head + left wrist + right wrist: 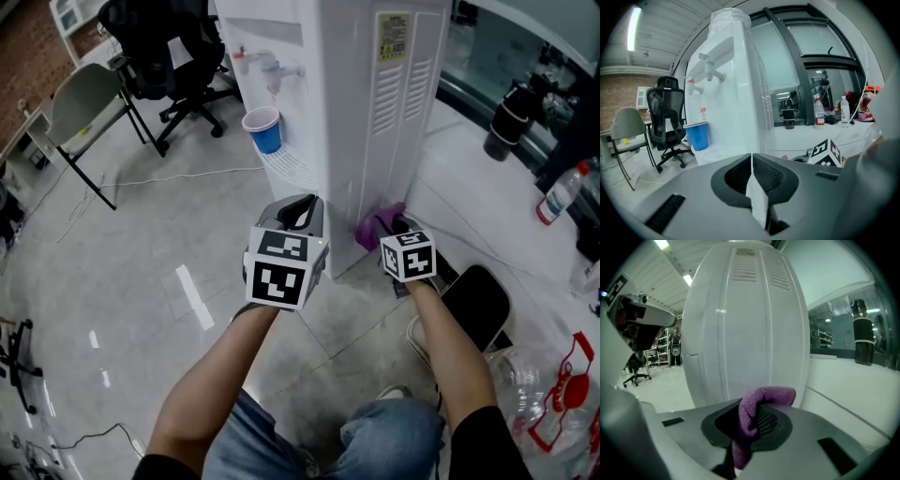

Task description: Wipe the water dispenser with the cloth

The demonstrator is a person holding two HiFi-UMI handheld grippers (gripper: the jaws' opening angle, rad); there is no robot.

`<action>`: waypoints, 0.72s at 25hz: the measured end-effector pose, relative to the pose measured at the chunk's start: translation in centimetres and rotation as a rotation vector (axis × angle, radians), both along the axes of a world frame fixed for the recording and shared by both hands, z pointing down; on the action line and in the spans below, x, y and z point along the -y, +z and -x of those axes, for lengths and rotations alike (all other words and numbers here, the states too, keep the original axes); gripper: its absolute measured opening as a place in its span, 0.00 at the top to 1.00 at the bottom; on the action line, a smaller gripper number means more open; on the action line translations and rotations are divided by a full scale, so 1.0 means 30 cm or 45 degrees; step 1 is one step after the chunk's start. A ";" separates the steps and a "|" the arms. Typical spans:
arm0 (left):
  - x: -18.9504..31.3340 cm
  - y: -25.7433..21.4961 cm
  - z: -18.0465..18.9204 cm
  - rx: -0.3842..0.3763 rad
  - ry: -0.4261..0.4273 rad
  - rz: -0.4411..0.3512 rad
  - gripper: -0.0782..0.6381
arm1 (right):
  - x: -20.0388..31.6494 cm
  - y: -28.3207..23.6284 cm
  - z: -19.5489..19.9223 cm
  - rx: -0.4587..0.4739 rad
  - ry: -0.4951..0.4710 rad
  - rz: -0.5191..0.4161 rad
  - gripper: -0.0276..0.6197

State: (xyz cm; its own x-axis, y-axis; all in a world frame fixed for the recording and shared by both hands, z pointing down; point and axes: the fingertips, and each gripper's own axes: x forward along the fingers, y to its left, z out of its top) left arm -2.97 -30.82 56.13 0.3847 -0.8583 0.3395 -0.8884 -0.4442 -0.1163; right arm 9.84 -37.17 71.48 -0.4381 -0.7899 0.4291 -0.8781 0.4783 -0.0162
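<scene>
Water dispenser wipe, so here's how it looked from my end. The right gripper was pinching the purple cloth, with a folded lump of it sticking up and forward past the jaws. That lump sat low against the dispenser's side panel, near the bottom corner. I honestly couldn't tell whether it was pressing on the plastic or just shy of it.

The left gripper had its jaws pressed together on nothing. It hung just off the front corner, below the drip tray, and wasn't touching the cabinet.

My take on doing this step well:
- Push the cloth lump flat onto the panel first, so the fabric meets the plastic and the jaw tips don't.
- Drag it in long straight strokes along the vent slats, not across them.
- Keep the pinch firm, because not much cloth was held.
- Steer clear of the blue cup on the tray round the front.
</scene>
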 end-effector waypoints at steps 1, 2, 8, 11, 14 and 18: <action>0.003 -0.004 0.000 0.000 -0.003 -0.001 0.84 | 0.000 -0.015 -0.004 -0.001 0.001 -0.007 0.89; 0.005 -0.008 0.000 0.001 -0.005 0.000 0.84 | -0.002 -0.035 -0.008 -0.002 0.000 -0.016 0.89; 0.006 -0.089 0.008 -0.001 -0.005 -0.021 0.84 | -0.029 -0.263 -0.031 -0.025 -0.011 -0.146 0.89; 0.006 -0.153 0.021 -0.004 -0.006 -0.042 0.84 | -0.048 -0.403 -0.034 -0.045 -0.025 -0.218 0.89; 0.011 -0.226 0.029 -0.013 -0.002 -0.068 0.84 | -0.065 -0.556 -0.033 -0.057 -0.044 -0.291 0.89; 0.014 -0.325 0.034 -0.028 0.014 -0.108 0.84 | -0.094 -0.771 -0.023 -0.069 -0.067 -0.394 0.89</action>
